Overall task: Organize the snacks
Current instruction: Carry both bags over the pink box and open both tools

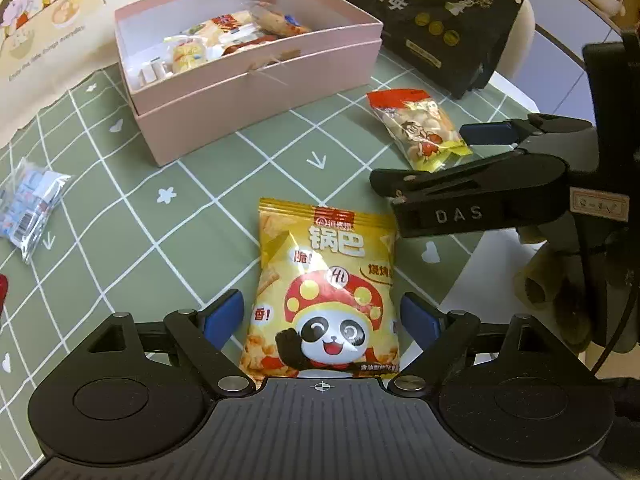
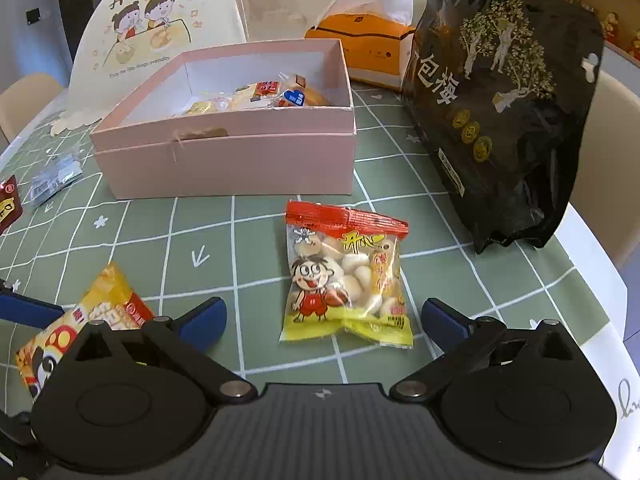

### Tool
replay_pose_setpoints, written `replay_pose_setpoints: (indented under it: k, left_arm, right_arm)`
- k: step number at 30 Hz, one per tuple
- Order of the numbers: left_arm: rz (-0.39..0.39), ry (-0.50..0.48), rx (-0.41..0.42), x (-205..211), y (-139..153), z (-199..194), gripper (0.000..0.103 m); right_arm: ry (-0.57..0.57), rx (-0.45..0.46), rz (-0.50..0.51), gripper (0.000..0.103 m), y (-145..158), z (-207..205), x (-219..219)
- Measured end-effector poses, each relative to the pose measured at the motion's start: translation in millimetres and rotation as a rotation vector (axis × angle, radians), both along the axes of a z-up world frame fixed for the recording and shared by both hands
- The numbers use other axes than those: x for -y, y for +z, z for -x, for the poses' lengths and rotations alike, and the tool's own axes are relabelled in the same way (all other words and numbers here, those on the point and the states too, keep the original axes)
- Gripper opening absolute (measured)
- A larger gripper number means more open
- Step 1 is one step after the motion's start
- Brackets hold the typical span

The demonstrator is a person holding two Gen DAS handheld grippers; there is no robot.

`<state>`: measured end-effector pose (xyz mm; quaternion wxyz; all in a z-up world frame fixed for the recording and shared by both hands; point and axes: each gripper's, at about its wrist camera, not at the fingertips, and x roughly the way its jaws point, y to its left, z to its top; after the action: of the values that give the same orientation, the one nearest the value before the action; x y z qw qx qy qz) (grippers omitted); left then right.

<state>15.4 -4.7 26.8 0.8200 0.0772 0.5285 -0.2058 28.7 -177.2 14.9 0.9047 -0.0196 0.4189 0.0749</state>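
Observation:
A yellow panda snack bag (image 1: 326,292) lies flat on the green checked cloth between the fingers of my open left gripper (image 1: 322,316); whether the pads touch it I cannot tell. It also shows at the left of the right wrist view (image 2: 86,320). A red and yellow puffed-snack bag (image 2: 346,276) lies flat just ahead of my open, empty right gripper (image 2: 324,316); it also shows in the left wrist view (image 1: 420,128) beside the right gripper (image 1: 420,160). A pink box (image 1: 248,92) (image 2: 232,160) holding several small snacks stands behind.
A large black plum bag (image 2: 500,100) stands at the right. An orange tissue box (image 2: 368,48) and a cartoon-printed card (image 2: 152,24) are behind the box. A small silvery blue packet (image 1: 30,204) and a red packet (image 2: 8,200) lie at the left.

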Motion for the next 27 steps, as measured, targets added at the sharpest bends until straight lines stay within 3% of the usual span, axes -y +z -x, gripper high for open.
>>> replay_pose_setpoints:
  k: [6, 8, 10, 12, 16, 21, 24, 27]
  left_arm:
    - [0.057, 0.083, 0.000, -7.9, 0.7, -0.2, 0.088]
    - [0.065, 0.100, 0.016, -13.1, 2.2, 2.9, 0.079]
    - [0.088, 0.118, 0.020, -20.7, 4.3, 6.8, 0.070]
    - [0.140, 0.143, 0.004, -30.8, 5.0, 12.4, 0.068]
    - [0.148, 0.152, 0.028, -43.5, 12.0, 29.6, 0.065]
    - [0.223, 0.149, 0.164, -58.8, 65.7, 28.7, 0.064]
    - [0.280, 0.175, 0.316, -65.5, 113.7, 4.1, 0.064]
    - [0.340, 0.202, 0.408, -68.3, 149.1, -34.7, 0.064]
  right_arm:
    - [0.000, -0.043, 0.008, 0.103, 2.8, -26.0, -6.8]
    - [-0.002, -0.069, 0.007, 0.100, 5.2, -30.9, -7.9]
    - [-0.009, -0.072, 0.007, 0.083, 11.3, -28.6, -7.5]
    - [0.013, -0.095, -0.009, 0.058, 19.0, -23.1, -5.5]
    - [0.073, -0.127, -0.053, 0.055, 36.6, -3.7, 0.9]
    - [0.121, -0.036, -0.039, 0.052, 90.3, 15.1, 7.4]
    - [0.122, 0.083, -0.069, 0.052, 140.1, 11.8, 14.3]
    - [0.111, 0.198, -0.081, 0.052, 181.3, 2.6, 17.9]
